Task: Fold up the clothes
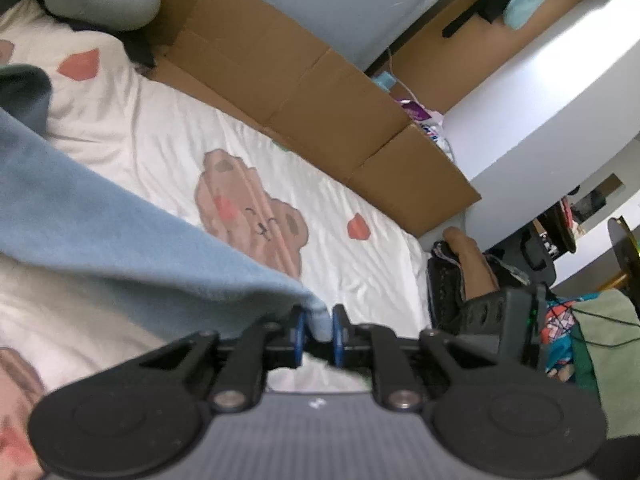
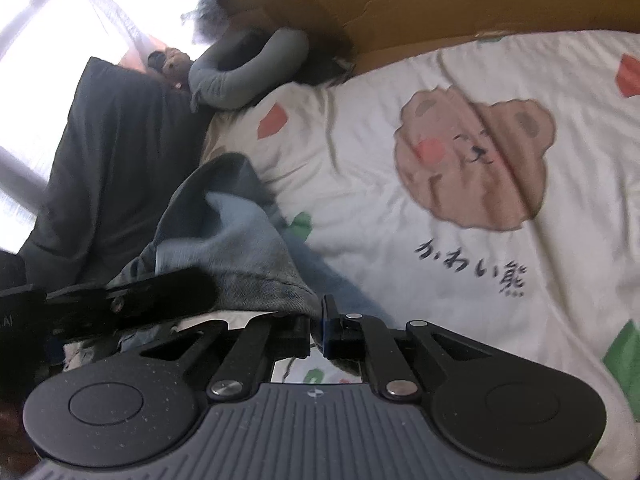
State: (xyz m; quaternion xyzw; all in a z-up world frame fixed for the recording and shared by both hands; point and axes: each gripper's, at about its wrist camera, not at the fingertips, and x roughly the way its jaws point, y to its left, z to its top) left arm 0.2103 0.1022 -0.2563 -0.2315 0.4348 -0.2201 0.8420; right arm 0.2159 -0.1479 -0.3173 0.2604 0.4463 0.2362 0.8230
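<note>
A light blue garment [image 1: 104, 224] of soft, fleecy cloth is lifted off the bed, its corner drawn to a point at the bottom centre of the left wrist view, the rest sloping away up to the left. In the right wrist view it [image 2: 228, 240] bunches in folds, with a stitched grey-blue hem [image 2: 276, 292] at its lower edge

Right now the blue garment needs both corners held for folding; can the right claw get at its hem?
Probably yes: the right claw looks already shut on the blue garment hem, nothing blocking it.
</note>
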